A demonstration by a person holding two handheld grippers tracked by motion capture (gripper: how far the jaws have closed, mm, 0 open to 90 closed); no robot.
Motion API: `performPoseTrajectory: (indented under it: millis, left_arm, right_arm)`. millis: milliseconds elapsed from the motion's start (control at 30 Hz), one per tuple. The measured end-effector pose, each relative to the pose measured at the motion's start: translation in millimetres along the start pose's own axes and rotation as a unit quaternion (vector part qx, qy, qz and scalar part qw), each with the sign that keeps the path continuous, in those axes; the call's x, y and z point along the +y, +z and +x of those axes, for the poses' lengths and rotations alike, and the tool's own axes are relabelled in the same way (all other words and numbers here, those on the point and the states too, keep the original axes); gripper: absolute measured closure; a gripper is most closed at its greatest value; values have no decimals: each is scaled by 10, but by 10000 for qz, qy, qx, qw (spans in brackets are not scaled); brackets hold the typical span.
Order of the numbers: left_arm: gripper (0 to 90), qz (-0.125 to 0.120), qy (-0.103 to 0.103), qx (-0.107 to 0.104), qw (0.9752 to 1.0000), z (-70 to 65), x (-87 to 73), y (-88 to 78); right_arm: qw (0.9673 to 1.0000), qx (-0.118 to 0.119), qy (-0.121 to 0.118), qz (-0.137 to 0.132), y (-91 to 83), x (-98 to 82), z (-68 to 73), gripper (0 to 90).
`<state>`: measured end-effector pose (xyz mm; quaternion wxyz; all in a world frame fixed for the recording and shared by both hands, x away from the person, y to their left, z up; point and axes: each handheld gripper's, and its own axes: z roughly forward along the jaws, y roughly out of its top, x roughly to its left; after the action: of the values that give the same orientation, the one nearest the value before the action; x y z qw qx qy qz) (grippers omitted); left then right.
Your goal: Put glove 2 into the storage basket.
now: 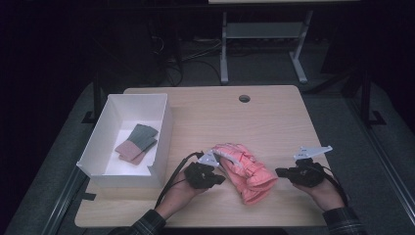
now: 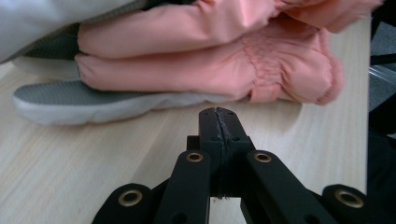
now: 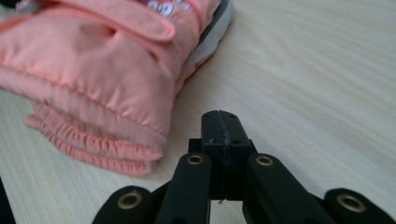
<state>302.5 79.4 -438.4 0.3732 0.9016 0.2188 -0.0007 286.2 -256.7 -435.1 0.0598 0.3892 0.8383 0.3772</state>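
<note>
A pair of pink padded gloves (image 1: 244, 171) lies stacked on a light wooden desk (image 1: 274, 117), near the front edge and about midway between a person's two hands. The left claw (image 1: 222, 172) sits just left of the gloves, its jaws pressed together with nothing between them. In the left gripper view the closed tips (image 2: 217, 116) stop just short of the gloves (image 2: 210, 60), which show a grey palm underneath. The right claw (image 1: 280, 172) is just right of the gloves, jaws also shut and empty; its own view shows the closed tips (image 3: 220, 119) beside the elastic cuffs (image 3: 93, 149). At far left stands a white box (image 1: 161, 142) holding folded cloths (image 1: 137, 143).
</note>
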Motion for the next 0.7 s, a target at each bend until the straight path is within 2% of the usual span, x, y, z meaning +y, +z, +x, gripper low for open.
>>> performPoseTrajectory:
  millis: [133, 167, 200, 233, 467, 700]
  left_arm:
    - [896, 2, -34, -13, 10000, 43, 46, 62]
    - [896, 57, 43, -11, 10000, 58, 56, 65]
    - [896, 5, -31, -12, 10000, 48, 60, 81]
    - [896, 53, 19, -19, 10000, 59, 67, 87]
    - [896, 14, -30, -65, 10000, 104, 127, 166]
    - [896, 60, -1, -9, 10000, 149, 133, 147]
  right_arm:
    - [9999, 41, -125, 27, 57, 20, 22, 899]
    - [9999, 63, -113, 35, 64, 21, 27, 899]
    - [9999, 74, -97, 57, 78, 22, 27, 899]
    - [9998, 76, -141, 87, 88, 20, 22, 899]
    - [9996, 163, -212, 121, 120, 25, 63, 899]
    - [9989, 324, -299, 156, 145, 36, 109, 899]
